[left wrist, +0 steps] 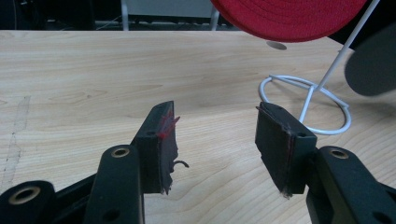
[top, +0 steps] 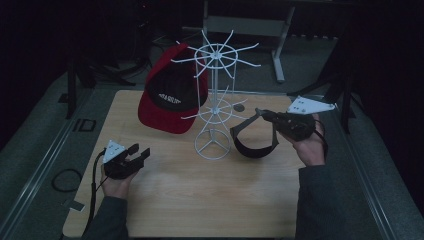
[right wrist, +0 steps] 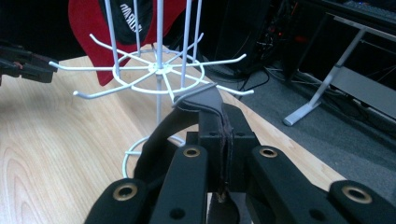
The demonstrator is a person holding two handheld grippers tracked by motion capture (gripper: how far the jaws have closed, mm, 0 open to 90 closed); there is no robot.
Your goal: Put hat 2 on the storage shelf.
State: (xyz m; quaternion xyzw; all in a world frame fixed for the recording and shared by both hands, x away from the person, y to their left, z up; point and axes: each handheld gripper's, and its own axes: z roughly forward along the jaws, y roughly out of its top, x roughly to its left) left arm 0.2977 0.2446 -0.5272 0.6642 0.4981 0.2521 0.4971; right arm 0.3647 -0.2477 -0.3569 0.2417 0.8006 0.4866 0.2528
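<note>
The black visor cap [top: 254, 137] hangs from the right gripper [top: 265, 116], pinched by its strap, just right of the white wire rack [top: 214, 100]; its loop droops to the wooden table [top: 200, 200], brim end toward the person. The red cap [top: 170, 95] is already hung on the rack, so I'd judge half done. The left gripper [top: 137, 152] waits, parted.

Left gripper view: jaws wide apart, nothing between them, rack base [left wrist: 306, 109] beyond.

Right gripper view: jaws clamped on the strap [right wrist: 223, 135], its long axis running away toward the lower tier's hooks [right wrist: 159, 70]. Hooking it on looks to be what remains.
</note>
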